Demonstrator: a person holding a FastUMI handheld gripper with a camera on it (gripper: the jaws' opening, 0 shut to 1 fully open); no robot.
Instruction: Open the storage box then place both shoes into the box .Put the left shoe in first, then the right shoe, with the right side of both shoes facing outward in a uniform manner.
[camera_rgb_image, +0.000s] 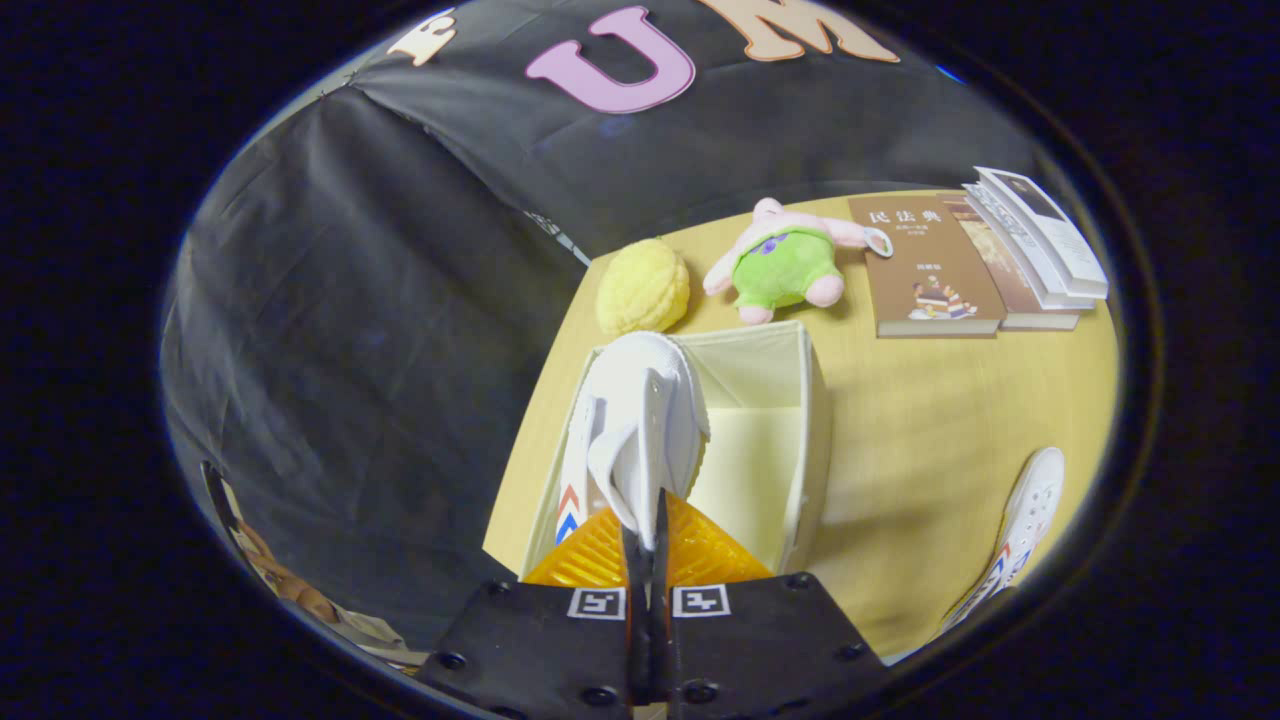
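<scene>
A white shoe (640, 425) with red and blue stripes on its side hangs from my gripper (648, 520), whose fingers are shut on the shoe's heel edge. It hangs toe-forward over the left part of the open cream storage box (815, 430), which stands on the wooden table just ahead of the fingers. The box's inside looks bare to the right of the shoe. The second white shoe (1020, 530) lies on the table well to the right of the box.
Beyond the box lie a yellow bumpy ball (643, 288) and a pink plush toy in green (785, 262). A brown book (930, 268) and a stack of further books (1040, 240) rest at the table's far right. Black cloth walls the booth to the left.
</scene>
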